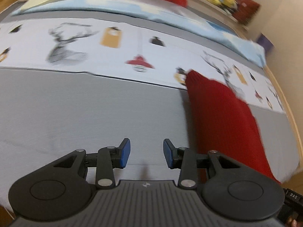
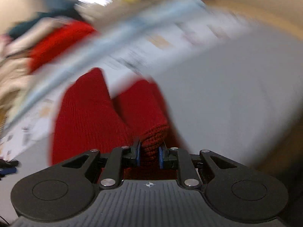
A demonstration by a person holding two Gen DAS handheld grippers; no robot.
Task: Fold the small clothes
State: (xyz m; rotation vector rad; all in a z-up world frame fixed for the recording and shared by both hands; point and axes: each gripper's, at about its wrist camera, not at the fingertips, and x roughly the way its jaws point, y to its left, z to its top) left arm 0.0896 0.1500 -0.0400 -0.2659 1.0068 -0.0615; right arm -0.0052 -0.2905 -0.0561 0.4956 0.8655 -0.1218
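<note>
The right gripper (image 2: 149, 156) is clenched on a thick bunched edge of the red knit garment (image 2: 90, 117), which hangs and trails away from the jaws toward the patterned strip of the bed cover (image 1: 117, 43). The left gripper (image 1: 146, 153) is released, its blue pads (image 1: 125, 152) parted over the grey part of the bed cover with nothing between them. From the left wrist view the garment lies to the right of that gripper, one end reaching up onto the patterned strip, the rest slanting down across the grey.

The right wrist view is badly smeared, so which part of the garment is pinched, probably a cuff or hem, is hard to say.

To do this step well, the held edge should be carried low and steadily so the knit drapes flat on the grey area instead of bunching. The free gripper would do best to take the matching corner near the patterned strip, so both edges can be pulled taut and laid square before any fold is made.
</note>
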